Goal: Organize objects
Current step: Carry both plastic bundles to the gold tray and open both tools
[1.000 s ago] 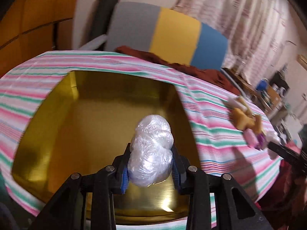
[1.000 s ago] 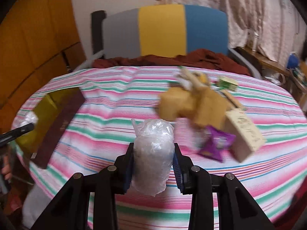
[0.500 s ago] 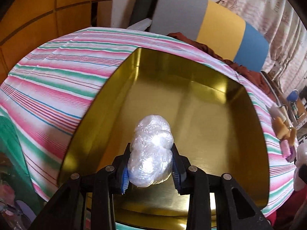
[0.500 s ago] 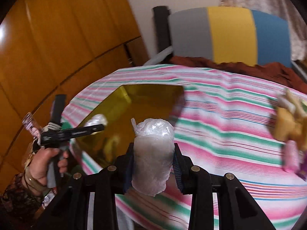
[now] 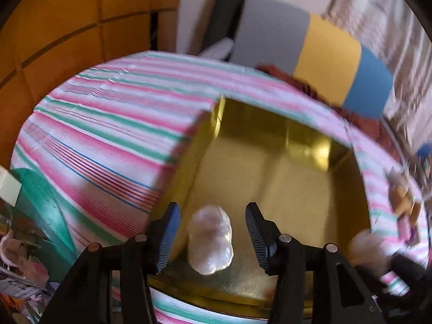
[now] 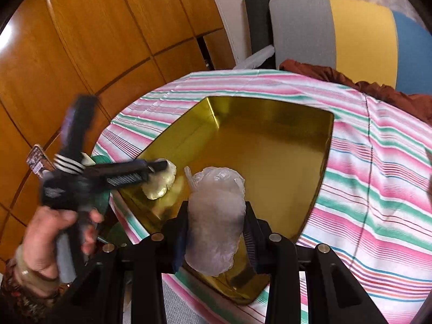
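Note:
A gold tray (image 5: 297, 178) lies on the striped tablecloth; it also shows in the right wrist view (image 6: 270, 145). My left gripper (image 5: 212, 229) is open, its blue pads apart on either side of a clear plastic-wrapped bundle (image 5: 210, 240) that lies in the tray's near corner. In the right wrist view that bundle (image 6: 159, 182) lies by the left gripper's fingers (image 6: 129, 174). My right gripper (image 6: 216, 232) is shut on a second plastic-wrapped bundle (image 6: 216, 216) and holds it over the tray's near edge.
The striped tablecloth (image 5: 108, 135) covers a round table. Yellowish toys and a purple piece (image 5: 405, 205) lie blurred at the right. A grey, yellow and blue chair back (image 6: 351, 32) stands behind the table. Wooden panels (image 6: 81, 40) are at the left.
My left gripper has opened and let its bundle go into the tray's near corner. My right gripper has carried its bundle left to the tray's near edge.

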Tool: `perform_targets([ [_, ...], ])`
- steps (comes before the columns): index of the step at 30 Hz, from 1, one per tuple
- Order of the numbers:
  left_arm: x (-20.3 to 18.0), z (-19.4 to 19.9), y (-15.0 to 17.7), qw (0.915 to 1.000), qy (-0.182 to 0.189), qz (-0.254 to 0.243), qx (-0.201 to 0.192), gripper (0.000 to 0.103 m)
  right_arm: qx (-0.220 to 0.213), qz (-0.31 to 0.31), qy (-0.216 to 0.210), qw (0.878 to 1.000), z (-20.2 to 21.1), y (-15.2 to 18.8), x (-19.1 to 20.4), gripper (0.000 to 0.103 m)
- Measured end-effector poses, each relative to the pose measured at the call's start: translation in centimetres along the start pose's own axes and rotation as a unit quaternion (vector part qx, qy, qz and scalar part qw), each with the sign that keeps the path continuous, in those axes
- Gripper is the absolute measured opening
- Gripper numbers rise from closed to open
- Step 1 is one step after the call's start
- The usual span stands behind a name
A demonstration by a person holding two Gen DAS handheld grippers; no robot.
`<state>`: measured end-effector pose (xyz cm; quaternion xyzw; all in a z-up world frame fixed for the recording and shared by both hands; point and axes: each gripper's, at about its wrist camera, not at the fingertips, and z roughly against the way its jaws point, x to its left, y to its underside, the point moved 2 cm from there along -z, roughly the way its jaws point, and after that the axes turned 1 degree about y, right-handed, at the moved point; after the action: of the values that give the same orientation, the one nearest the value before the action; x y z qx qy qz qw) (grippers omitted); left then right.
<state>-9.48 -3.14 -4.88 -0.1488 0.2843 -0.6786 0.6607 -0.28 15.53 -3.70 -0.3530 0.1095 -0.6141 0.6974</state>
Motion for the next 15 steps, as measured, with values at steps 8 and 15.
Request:
perform_targets([
  [8, 2.1, 4.5, -2.4, 0.9957, 0.002, 0.056, -0.073, 0.051, 0.045, -0.005, -0.021, 0.999, -5.4, -0.2, 2.2, 0.039],
  [15, 1.5, 5.3, -2.6, 0.9952, 0.014, 0.052, -0.081, 0.052, 0.032, -0.021, -0.035, 0.999, -4.9, -0.4, 3.1, 0.055],
])
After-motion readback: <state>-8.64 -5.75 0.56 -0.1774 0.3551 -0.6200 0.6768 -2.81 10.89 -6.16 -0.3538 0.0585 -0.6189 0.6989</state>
